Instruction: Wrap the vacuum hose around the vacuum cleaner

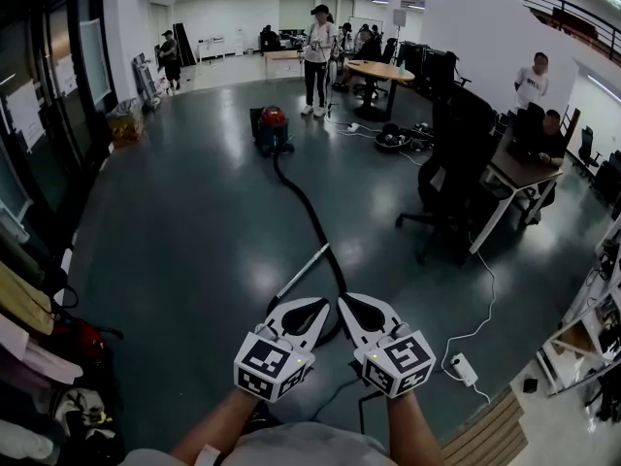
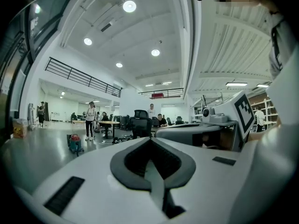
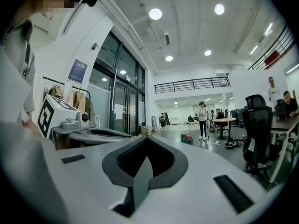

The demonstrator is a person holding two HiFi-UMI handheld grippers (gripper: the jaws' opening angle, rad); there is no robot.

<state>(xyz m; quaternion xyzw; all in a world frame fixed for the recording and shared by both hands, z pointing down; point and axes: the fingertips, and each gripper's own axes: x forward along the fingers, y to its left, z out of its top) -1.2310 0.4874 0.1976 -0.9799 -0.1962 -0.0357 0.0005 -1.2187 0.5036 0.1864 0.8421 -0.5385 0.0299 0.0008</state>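
floor (image 1: pixel 184 250): dark grey, glossy, in a wide white-walled office hall.
vacuum cleaner (image 1: pixel 273 129): one squat red-and-teal drum, far across the floor.
vacuum hose (image 1: pixel 309 207): one, black, snaking from the cleaner to near the grippers.
left gripper (image 1: pixel 312 311): white, jaws pressed together, empty.
right gripper (image 1: pixel 351 309): white, jaws together, empty.

Round ceiling lights (image 2: pixel 129 6) are shining over a glossy dark floor (image 1: pixel 194 231) — a black office chair (image 1: pixel 456 153) is standing by a desk (image 1: pixel 519 171) beneath white walls (image 1: pixel 466 27).
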